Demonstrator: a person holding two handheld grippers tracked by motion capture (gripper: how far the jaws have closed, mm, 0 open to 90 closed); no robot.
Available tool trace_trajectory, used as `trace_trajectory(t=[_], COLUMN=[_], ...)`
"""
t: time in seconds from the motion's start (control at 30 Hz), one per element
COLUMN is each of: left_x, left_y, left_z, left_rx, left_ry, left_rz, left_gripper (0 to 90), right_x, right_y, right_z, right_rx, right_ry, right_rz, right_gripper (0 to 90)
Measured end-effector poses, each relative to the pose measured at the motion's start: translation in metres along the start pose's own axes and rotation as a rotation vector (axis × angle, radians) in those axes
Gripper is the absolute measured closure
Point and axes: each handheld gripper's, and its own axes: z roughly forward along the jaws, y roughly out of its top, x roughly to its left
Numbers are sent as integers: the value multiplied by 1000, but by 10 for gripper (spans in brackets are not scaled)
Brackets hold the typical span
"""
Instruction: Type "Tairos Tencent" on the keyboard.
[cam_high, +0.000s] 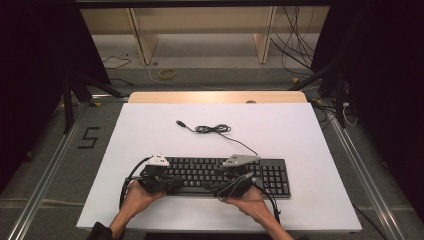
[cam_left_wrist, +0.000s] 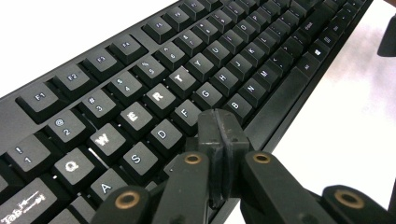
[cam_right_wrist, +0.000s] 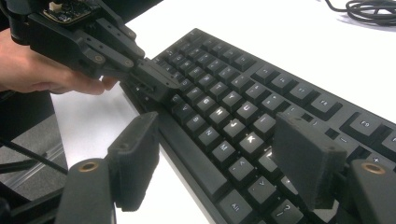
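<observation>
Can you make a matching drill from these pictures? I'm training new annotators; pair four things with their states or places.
Things:
1. left gripper
2. right gripper
3. keyboard
4. cable

States or places:
A. lies in a loose bundle on the table beyond the keys
B. jaws open, above the keys
C. jaws shut, tips over the keys
D. flat on the white table, near the person

Pairs: 1-C, 2-B, 3-D, 4-A
</observation>
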Motion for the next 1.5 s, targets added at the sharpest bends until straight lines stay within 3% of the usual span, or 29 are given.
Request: trace_trajectory(t=[0.8,1.03,1.27,1.5], left_x=[0,-1,-1,3], left_y=[-1,0,0,1], left_z=[5,7,6,-4], left_rx=[24,49,34,-31], left_ry=[3,25,23,4], left_rz=[-5,-1,-9,-38], left_gripper=[891,893,890,823], right_x=[0,0,0,-1], right_y=[-3,-4,-4,-4], right_z=[-4,-4,-5,-6], right_rx=[4,5,3,-4], right_ry=[0,3,0,0], right_rz=[-1,0,0,4], right_gripper=[330,330,330,331])
